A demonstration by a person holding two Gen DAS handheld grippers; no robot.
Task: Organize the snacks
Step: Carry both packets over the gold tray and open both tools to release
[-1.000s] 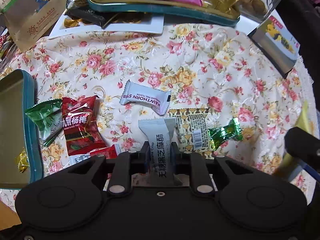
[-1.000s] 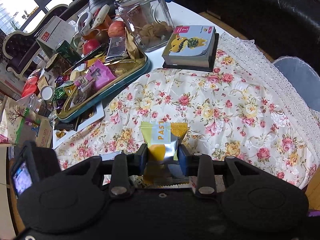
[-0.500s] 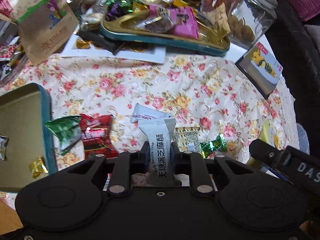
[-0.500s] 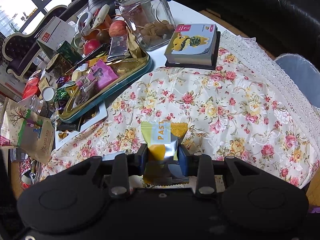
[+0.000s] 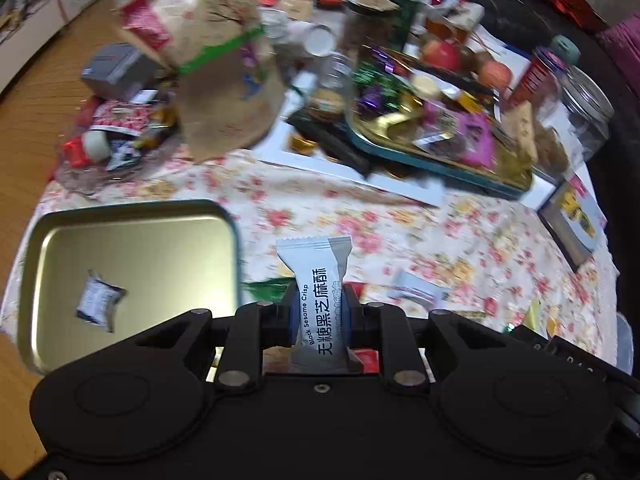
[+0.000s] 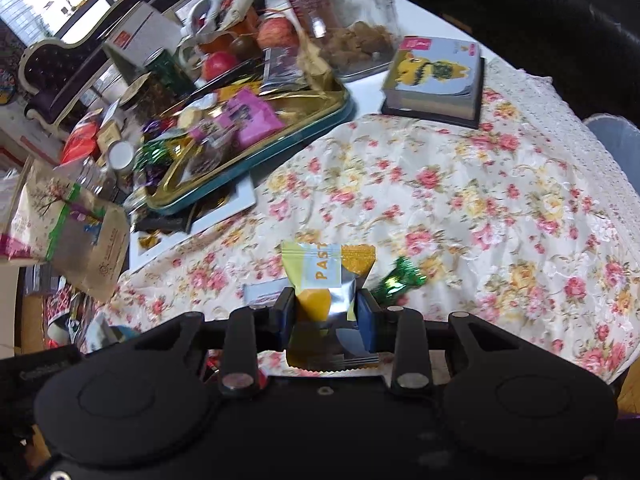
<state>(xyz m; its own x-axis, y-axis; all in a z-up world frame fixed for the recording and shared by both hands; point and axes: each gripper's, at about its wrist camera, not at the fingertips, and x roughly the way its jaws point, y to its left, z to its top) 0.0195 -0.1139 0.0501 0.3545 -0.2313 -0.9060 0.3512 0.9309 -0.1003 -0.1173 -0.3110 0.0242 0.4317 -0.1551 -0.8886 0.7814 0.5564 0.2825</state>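
The left gripper (image 5: pixel 318 312) is clamped tight on a grey-and-white sesame crisp packet (image 5: pixel 318 280), which stands upright between its fingers above the floral tablecloth (image 5: pixel 460 248). At its ten o'clock lies an open gold tin (image 5: pixel 132 248) with one small wrapped candy (image 5: pixel 98 300) inside. The right gripper (image 6: pixel 326 312) pinches a yellow pastry packet (image 6: pixel 326 280) just as firmly (lettering reads "PAST"), with a green foil candy (image 6: pixel 400 276) on the cloth at its two o'clock and a heaped snack tray (image 6: pixel 256 148) near eleven.

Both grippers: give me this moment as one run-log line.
left gripper: shut on grey sesame snack | right gripper: shut on yellow snack packet | gold tin: holds one small packet
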